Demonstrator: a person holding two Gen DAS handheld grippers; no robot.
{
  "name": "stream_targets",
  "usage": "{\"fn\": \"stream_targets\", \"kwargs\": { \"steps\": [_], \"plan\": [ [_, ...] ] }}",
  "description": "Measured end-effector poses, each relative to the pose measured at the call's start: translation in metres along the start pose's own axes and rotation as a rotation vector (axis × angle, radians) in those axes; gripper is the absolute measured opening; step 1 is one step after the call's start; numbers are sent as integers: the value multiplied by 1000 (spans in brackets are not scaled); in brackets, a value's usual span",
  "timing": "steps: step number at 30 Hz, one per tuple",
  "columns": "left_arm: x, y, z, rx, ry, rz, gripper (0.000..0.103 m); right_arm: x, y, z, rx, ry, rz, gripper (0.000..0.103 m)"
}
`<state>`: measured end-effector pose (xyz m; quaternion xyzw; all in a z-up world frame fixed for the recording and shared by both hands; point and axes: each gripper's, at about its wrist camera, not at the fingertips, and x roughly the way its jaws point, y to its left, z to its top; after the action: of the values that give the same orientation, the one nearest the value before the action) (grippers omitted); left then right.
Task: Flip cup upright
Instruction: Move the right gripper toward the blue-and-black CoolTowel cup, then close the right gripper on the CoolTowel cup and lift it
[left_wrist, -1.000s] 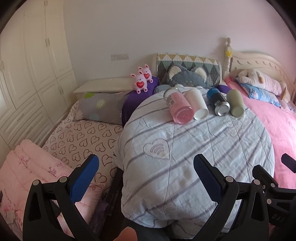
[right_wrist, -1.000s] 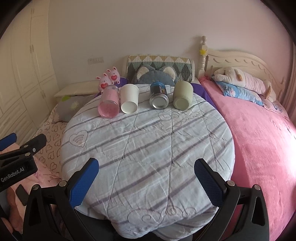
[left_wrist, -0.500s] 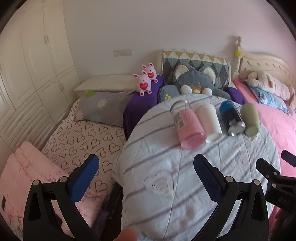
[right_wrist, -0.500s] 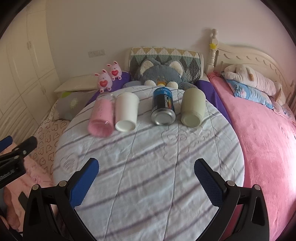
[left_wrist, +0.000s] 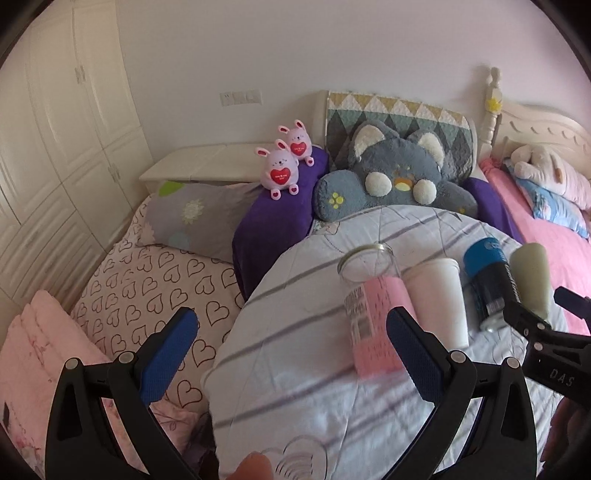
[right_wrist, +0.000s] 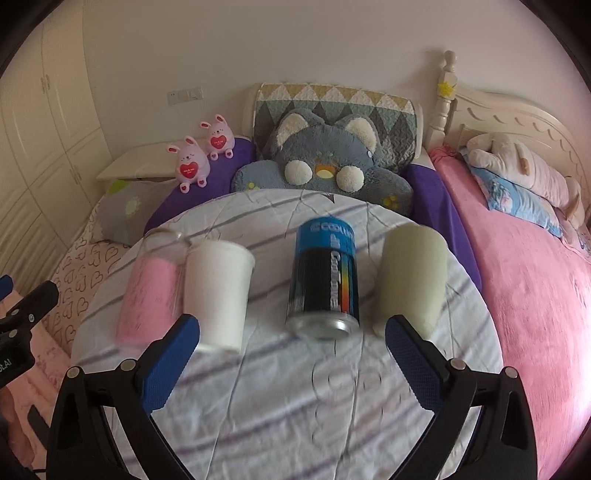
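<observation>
Four cups lie on their sides in a row on a round desk covered with a striped cloth: a pink glass cup, a white cup, a blue and black cup and a pale green cup. None of them stands upright, so the task is not yet done.

The right gripper is wide open and holds nothing. It hangs just before the row, and the blue and black cup lies between the lines of its fingers. The left gripper is also wide open and empty, with the pink glass cup just beside its right finger.

The risks seem to come from the round shapes and the soft cloth. A cup touched by only one finger may roll and push its neighbour, since the pink and white cups lie almost touching. The pink cup lies near the left edge of the desk, so it may roll off. The cloth has wrinkles, and a cup set upright on one may fall over again.
</observation>
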<state>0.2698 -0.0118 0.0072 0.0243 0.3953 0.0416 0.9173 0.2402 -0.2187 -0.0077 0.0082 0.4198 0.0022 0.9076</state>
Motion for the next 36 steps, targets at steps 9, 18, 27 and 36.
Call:
{"fn": "stream_targets", "kwargs": {
  "steps": [9, 18, 27, 36],
  "plan": [
    [36, -10, 13, 6, 37, 1, 103, 52, -6, 19, -8, 84, 18, 73],
    [59, -19, 17, 17, 66, -9, 103, 80, -14, 29, -35, 139, -40, 69],
    [61, -23, 16, 21, 66, -10, 103, 105, -15, 21, -41, 199, -49, 68],
    [58, -26, 10, 20, 64, -16, 103, 104, -18, 19, -18, 188, -44, 68]
  ]
}}
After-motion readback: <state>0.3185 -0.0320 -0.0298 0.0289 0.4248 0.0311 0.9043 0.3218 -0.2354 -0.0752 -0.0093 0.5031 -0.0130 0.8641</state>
